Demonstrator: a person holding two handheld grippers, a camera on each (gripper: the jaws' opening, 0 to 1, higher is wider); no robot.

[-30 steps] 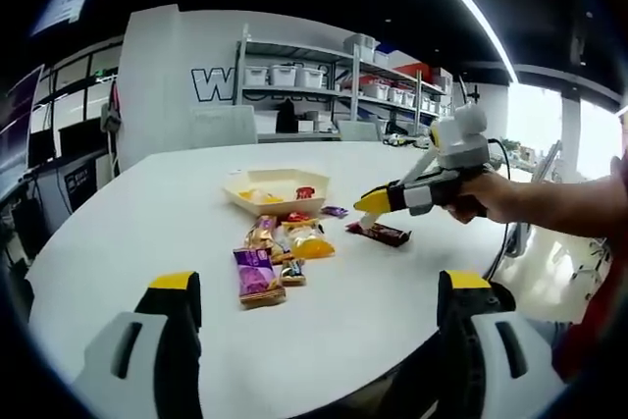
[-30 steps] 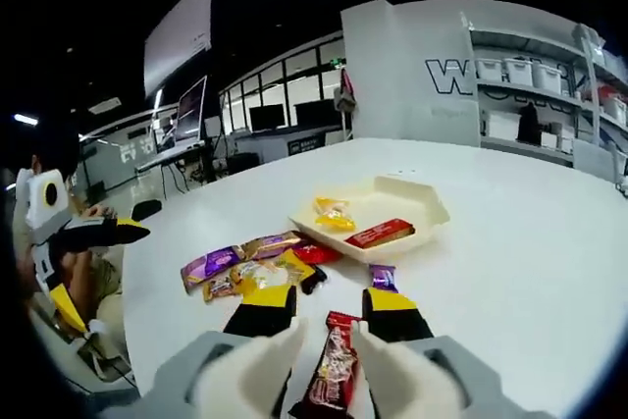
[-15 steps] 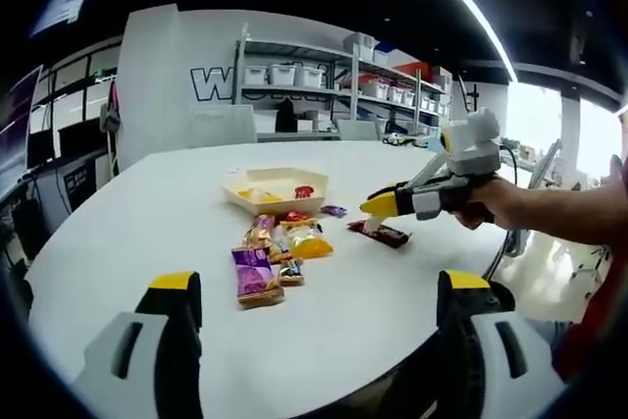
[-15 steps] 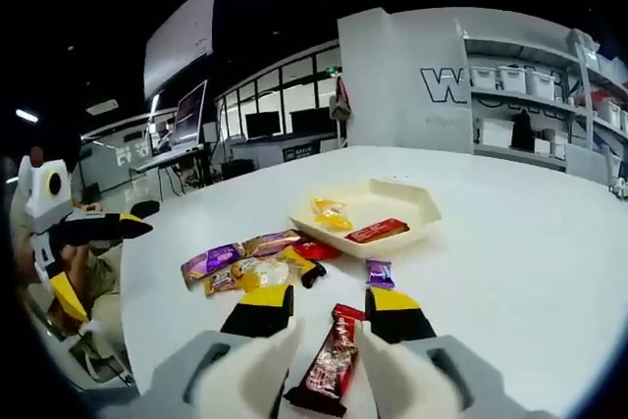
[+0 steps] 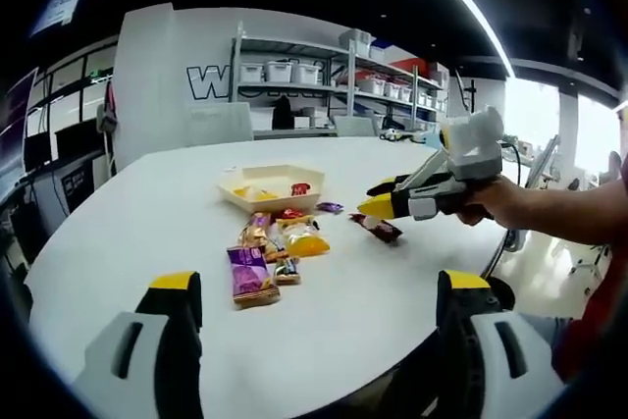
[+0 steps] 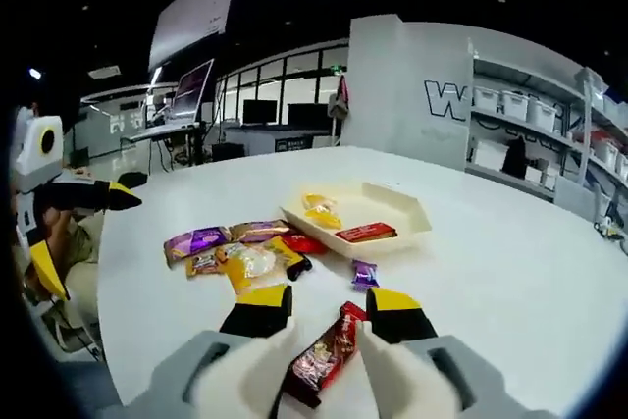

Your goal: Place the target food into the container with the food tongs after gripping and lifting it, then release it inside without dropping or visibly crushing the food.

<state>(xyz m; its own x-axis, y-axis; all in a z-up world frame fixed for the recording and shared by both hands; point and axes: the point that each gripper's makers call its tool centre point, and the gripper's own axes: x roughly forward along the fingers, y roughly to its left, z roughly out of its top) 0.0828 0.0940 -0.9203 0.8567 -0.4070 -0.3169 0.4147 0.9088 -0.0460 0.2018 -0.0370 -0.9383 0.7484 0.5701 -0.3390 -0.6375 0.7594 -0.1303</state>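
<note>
Right gripper view: right gripper clamps red snack bar off surface for tray; left gripper open, idle.

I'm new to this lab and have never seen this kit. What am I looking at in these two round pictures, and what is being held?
A person holds a two-jaw hand-held gripper in each hand, and each carries a fisheye camera looking out along its own jaws. In the left gripper view, the left hand-held gripper shows as two yellow-tipped jaws set wide apart with nothing between them, and the right hand-held gripper reaches in from the right. In the right gripper view, that gripper is closed on a dark red snack bar, lifted just off the white table. On the table sit a cream tray with a couple of snacks inside, a pile of wrapped snacks and a small purple candy.
</note>
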